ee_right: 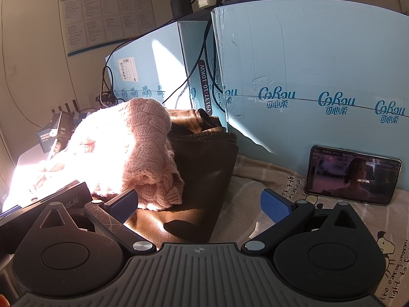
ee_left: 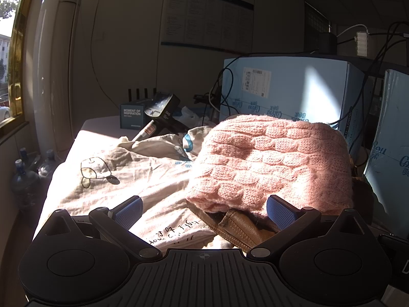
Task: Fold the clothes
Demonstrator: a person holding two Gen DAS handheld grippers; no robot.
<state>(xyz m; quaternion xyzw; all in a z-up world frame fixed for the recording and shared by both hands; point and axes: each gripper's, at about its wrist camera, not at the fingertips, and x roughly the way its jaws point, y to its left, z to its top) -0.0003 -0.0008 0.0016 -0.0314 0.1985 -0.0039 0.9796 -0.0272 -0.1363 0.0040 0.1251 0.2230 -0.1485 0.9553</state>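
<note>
Left gripper (ee_left: 204,211): jaws spread wide, nothing between them, at lower centre of the left wrist view. Folded pink cable-knit sweater (ee_left: 271,163) sits centre-right, on top of a brown leather garment (ee_left: 242,227), over a cream printed sheet (ee_left: 107,179).

Right gripper (ee_right: 200,203): jaws apart, empty. Phone (ee_right: 352,175) leans against a blue carton (ee_right: 319,64) at right.

Folded pink sweater (ee_left: 271,163) atop brown jacket (ee_right: 204,179)

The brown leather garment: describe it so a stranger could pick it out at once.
Start at the big light-blue cardboard boxes at the back of the cloth-covered table. In front of them lies a clothes pile topped by a pink cable-knit sweater. The brown leather garment lies beneath it, the only smooth, shiny, dark piece there.
</note>
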